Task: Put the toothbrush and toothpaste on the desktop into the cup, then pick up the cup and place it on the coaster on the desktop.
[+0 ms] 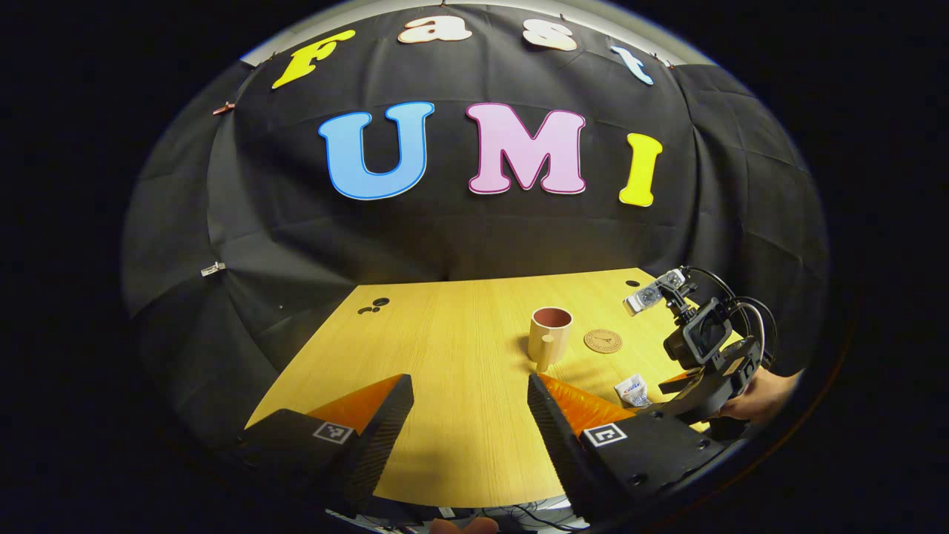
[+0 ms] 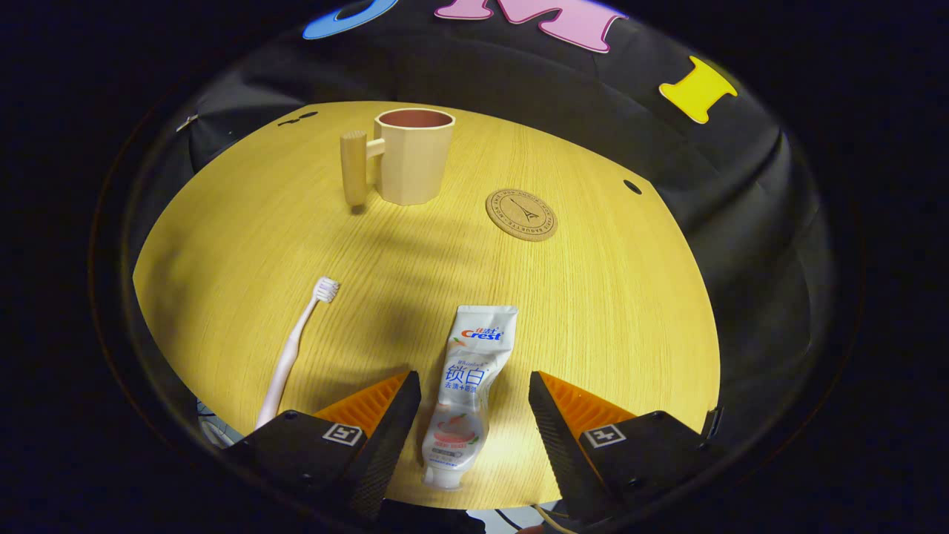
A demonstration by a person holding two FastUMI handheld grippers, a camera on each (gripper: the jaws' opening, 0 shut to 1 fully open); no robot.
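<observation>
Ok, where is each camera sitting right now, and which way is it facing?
Left gripper view: rides the left tongs, held above the near edge of the wooden desktop, facing the booth wall; its open fingers show, also the right tongs and a hand.
Right gripper view: rides the right tongs, low, open fingers straddling the white toothpaste tube; the pale pink toothbrush lies beside it.
Shared: the beige cup with peg handle, the round cork coaster, toothpaste, desktop.

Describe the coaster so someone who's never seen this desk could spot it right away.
On the wooden desktop, look just right of the handled cup. The coaster lies flat there, apart from it: a thin round brown disc, the only flat circle.
</observation>
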